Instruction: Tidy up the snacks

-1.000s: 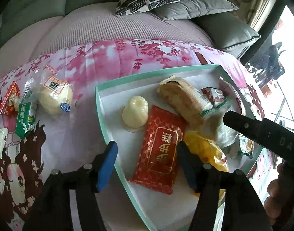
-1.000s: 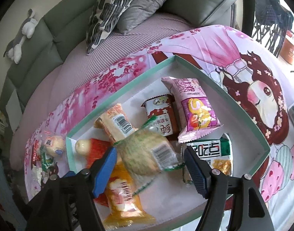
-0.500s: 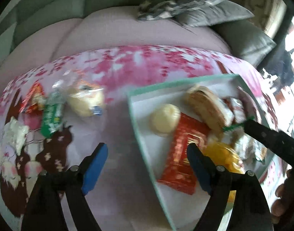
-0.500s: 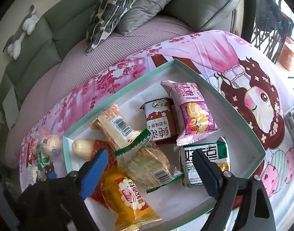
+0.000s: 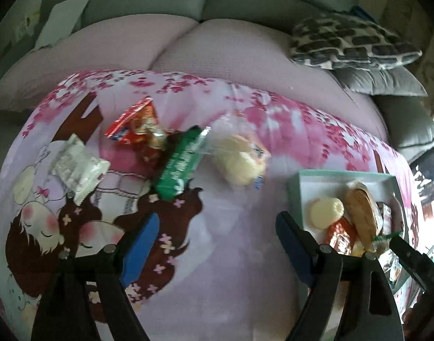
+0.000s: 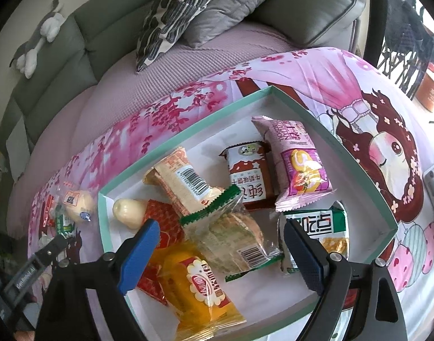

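We hold both claws released: left gripper (image 5: 214,244) above printed cloth (image 5: 231,255), right gripper (image 6: 221,248) over crinkly packets in the mint box (image 6: 367,182).

Both wrist cameras looked steeply down, facing the sofa (image 5: 217,42); both views shared the teal tray (image 6: 188,133).

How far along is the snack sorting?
Mostly done: about eight packets lie in the teal-rimmed box, including the clear green-edged cracker pack. Nothing is in hand: the left gripper and right gripper are open and empty. Left: four snacks on the cloth, including the green packet and bun.
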`<control>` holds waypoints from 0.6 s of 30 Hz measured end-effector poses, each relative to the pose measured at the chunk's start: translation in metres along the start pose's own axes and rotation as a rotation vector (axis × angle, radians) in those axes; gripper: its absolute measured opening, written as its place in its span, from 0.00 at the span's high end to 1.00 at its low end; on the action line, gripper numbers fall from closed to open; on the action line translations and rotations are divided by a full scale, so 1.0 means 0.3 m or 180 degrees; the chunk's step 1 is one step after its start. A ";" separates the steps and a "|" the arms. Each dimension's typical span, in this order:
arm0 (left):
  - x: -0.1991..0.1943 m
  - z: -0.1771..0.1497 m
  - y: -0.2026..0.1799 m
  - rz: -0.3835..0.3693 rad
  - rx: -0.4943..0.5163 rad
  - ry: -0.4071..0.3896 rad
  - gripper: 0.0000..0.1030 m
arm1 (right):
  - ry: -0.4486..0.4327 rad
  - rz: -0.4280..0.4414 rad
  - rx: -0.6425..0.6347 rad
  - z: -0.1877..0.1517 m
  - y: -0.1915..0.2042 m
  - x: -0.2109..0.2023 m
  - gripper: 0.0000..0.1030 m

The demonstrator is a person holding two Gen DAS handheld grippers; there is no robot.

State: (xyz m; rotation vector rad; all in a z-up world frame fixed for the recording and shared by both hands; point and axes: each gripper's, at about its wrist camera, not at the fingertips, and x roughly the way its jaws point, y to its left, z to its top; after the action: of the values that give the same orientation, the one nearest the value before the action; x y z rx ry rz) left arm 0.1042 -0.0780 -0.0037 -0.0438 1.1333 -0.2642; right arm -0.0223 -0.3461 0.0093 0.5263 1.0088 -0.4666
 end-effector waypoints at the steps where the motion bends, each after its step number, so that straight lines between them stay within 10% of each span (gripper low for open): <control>1: 0.001 0.001 0.008 0.0006 -0.0019 0.0001 0.18 | 0.0001 0.0001 -0.0013 -0.001 0.004 0.001 0.11; 18: -0.005 0.002 0.010 0.0110 0.0008 -0.0135 0.00 | 0.0007 -0.0104 -0.0109 -0.007 0.022 0.015 0.00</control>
State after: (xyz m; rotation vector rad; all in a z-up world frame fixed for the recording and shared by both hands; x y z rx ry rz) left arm 0.1046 -0.0748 -0.0026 -0.0274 1.0907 -0.2329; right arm -0.0178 -0.3402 0.0059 0.4806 1.0270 -0.4770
